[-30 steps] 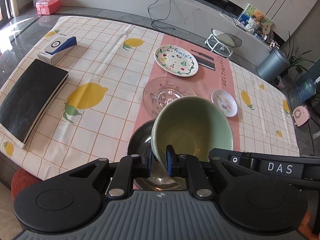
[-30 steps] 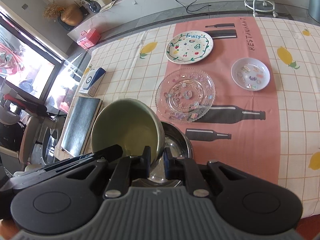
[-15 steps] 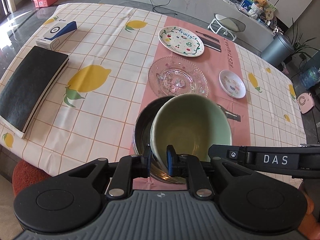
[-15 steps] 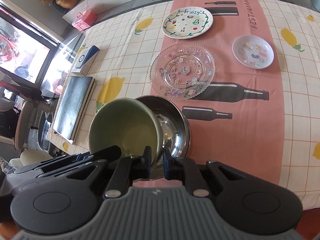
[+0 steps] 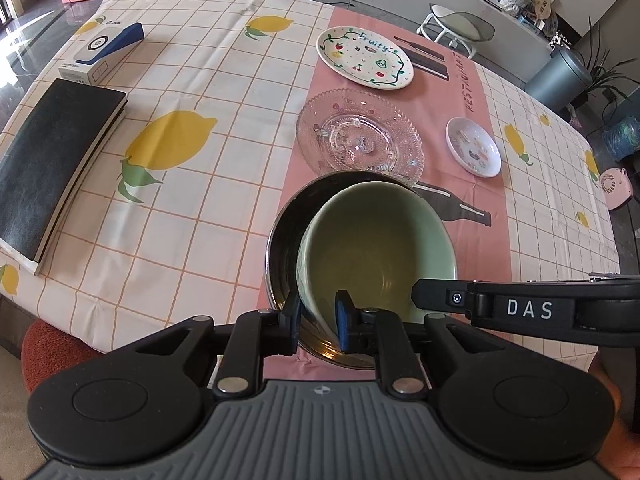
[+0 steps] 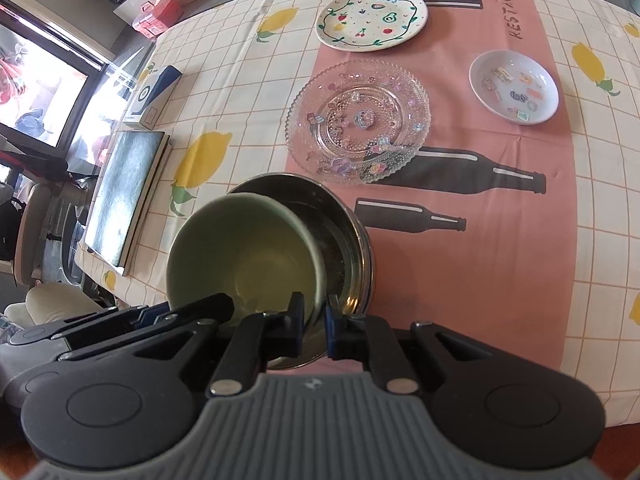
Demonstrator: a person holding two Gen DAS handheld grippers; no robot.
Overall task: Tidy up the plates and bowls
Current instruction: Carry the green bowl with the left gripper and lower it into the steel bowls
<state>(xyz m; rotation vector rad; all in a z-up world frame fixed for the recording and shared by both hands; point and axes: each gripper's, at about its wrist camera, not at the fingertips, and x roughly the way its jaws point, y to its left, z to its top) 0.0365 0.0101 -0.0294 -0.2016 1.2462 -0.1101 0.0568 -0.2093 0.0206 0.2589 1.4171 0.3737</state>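
Your left gripper (image 5: 318,322) straddles the near rim of the green bowl (image 5: 376,248), one of its fingers (image 5: 291,320) outside the wall and one inside; its jaws are opening, with that rim between them. The green bowl sits tilted inside the steel bowl (image 5: 280,240) on the pink strip of the surface (image 5: 200,208). Your right gripper (image 5: 520,308) reaches in from the right at the green bowl's rim. Just beyond the bowls lies the clear glass plate (image 5: 360,136), then the fruit-painted plate (image 5: 364,58), with the small white dish (image 5: 474,146) to the right. A black book (image 5: 52,164) and a blue-and-white box (image 5: 102,52) lie at the left.
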